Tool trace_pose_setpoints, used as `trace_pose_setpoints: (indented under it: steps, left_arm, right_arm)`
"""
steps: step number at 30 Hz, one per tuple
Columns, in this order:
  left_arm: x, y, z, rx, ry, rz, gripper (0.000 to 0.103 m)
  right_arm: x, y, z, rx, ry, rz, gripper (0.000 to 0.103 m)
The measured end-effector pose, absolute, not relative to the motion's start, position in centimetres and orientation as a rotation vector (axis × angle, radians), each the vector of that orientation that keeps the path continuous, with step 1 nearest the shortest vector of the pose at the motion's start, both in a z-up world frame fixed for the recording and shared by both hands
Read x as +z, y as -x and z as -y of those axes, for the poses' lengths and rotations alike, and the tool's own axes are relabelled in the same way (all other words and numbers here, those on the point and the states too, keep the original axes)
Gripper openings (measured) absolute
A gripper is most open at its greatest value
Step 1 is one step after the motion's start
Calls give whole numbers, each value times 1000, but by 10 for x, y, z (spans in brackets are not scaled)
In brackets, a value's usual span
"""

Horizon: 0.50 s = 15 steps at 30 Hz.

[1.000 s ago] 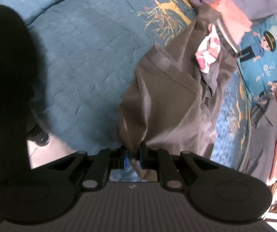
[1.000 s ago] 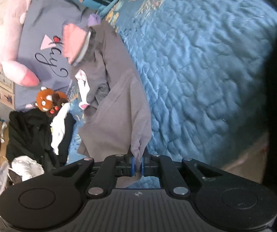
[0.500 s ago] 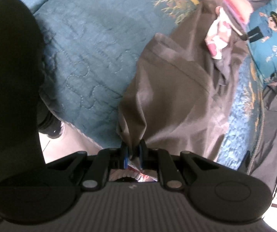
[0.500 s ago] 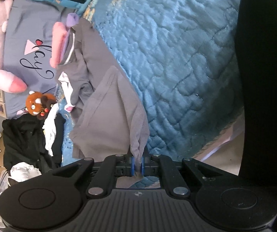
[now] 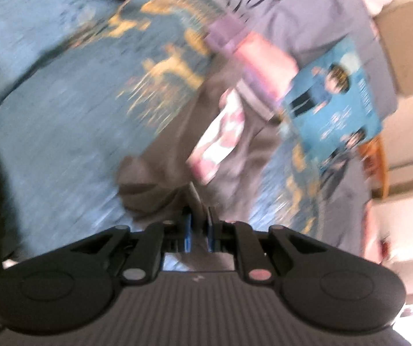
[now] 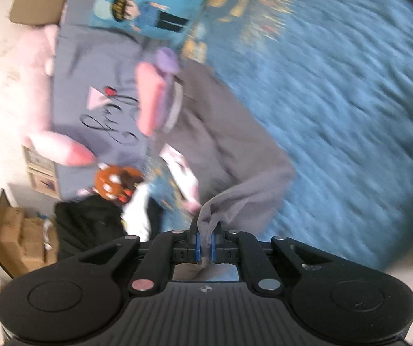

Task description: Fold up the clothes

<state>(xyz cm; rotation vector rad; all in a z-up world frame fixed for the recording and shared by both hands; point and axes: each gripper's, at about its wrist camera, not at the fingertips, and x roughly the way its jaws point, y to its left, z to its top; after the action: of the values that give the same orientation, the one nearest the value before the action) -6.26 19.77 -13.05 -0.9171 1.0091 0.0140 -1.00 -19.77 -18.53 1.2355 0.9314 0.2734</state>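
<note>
Grey-brown garment point(image 5: 160, 178) at frame centre; blue quilted bedspread point(image 6: 350, 115) with gold motifs at the top; pink-and-white patterned cloth point(image 5: 221, 141); black gripper fingers point(image 6: 197, 242) with blue pads; light-blue cartoon-print pillow point(image 5: 333, 106) upper right.

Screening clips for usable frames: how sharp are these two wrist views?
Left wrist view: heavy motion blur smears the blue bedspread and grey garment; only the left gripper is crisp. Right wrist view: likewise streaked, right gripper sharp, wall at left washed out.
</note>
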Motion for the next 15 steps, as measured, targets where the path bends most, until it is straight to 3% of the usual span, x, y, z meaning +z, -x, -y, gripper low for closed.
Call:
trace_pose_setpoints:
  steps: [8, 15]
  left_arm:
    - [-98, -48, -209, 2, 922, -921, 16]
    - [-143, -146, -212, 50, 892, -1042, 17]
  right_arm:
    - [-158, -102, 183, 277, -1194, -902, 6]
    - [-196, -164, 175, 180, -1189, -981, 6]
